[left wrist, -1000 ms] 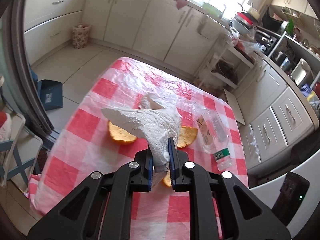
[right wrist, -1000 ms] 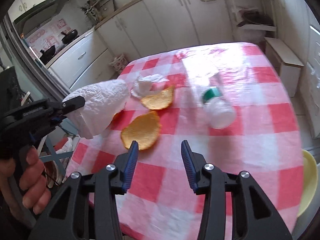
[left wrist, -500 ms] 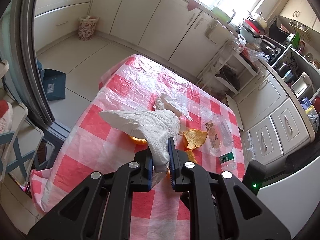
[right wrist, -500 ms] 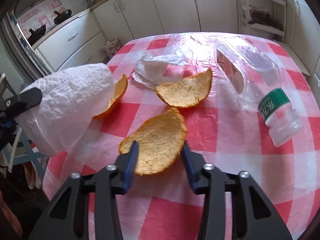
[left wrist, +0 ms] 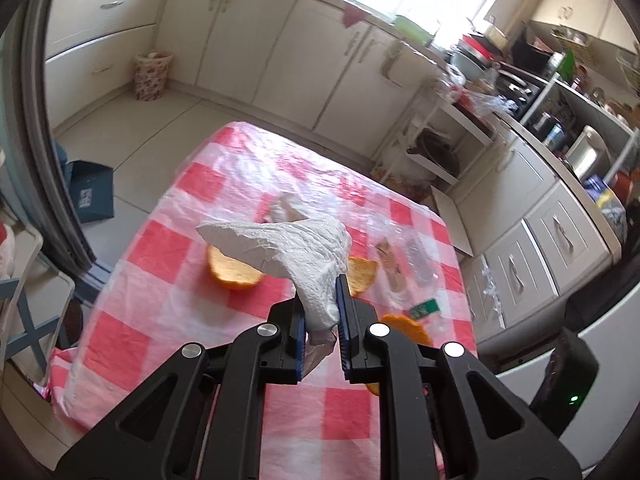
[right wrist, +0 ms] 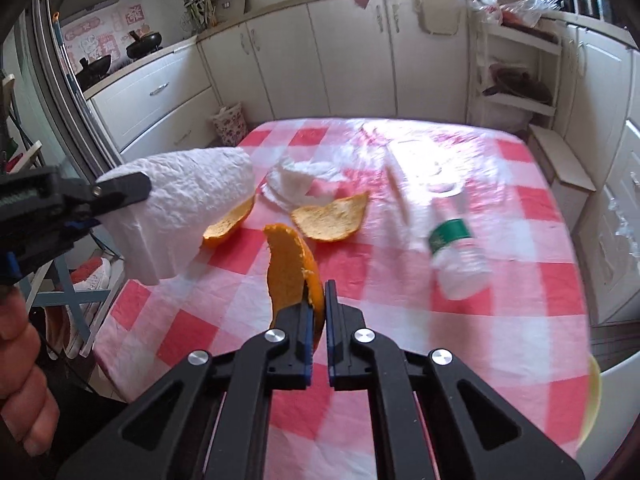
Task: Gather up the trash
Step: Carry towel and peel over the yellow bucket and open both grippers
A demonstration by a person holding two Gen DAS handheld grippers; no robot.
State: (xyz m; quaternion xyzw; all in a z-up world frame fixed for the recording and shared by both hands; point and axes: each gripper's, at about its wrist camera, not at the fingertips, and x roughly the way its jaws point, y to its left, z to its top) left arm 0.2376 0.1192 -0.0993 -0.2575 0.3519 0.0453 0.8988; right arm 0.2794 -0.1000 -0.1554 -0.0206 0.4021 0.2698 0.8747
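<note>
Right wrist view: right gripper (right wrist: 317,294) pinches a curled, pithy orange peel (right wrist: 292,268) at frame centre, left gripper (left wrist: 320,300) clamps crinkled white tissue (left wrist: 296,248).

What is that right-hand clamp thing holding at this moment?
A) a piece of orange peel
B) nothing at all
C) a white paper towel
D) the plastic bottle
A: the right gripper is shut on a curved orange peel lifted off the checked tablecloth, while the paper towel is in the left gripper and the bottle lies on the table.
</note>
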